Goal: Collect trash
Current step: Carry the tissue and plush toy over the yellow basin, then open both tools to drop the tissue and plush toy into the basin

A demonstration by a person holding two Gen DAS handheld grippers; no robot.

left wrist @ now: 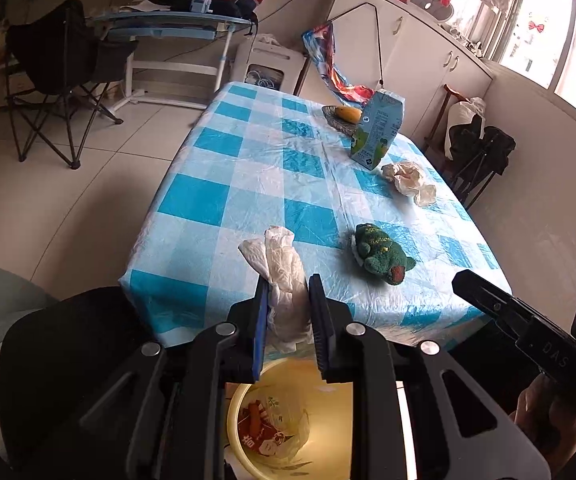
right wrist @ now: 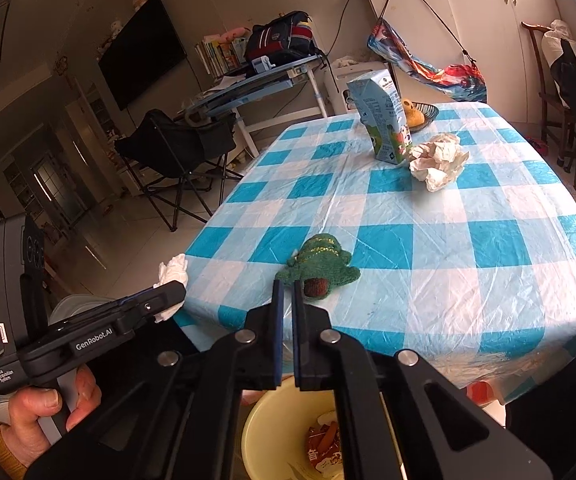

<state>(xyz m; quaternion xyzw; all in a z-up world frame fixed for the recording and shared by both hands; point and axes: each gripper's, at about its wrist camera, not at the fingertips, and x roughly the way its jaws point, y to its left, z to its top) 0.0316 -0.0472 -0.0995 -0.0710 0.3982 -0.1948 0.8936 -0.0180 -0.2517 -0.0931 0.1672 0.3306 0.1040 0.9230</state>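
White crumpled tissue (left wrist: 283, 280) is sitting pinched between the pads of the left gripper (left wrist: 285, 300), hanging just past the near edge of the worktop (left wrist: 223, 184) and above the yellow bin (left wrist: 328, 420) on the floor below. The bin is already holding a red snack wrapper (left wrist: 261, 424) inside a clear bag, so some collecting looks done. Right gripper (right wrist: 286, 300) is hovering over the same near edge with its jaws pressed together and nothing between them. Still lying on the checked cloth: a bigger paper wad (right wrist: 438, 158) at the far right, touching or just beside an upright milk carton (right wrist: 384, 116). A green knitted toy (right wrist: 322, 266) is resting near the edge, and a fruit dish (right wrist: 420, 114) is standing behind the carton; neither reads as trash. Judging by this, the held tissue is about to drop; the wad and perhaps the carton are remaining.
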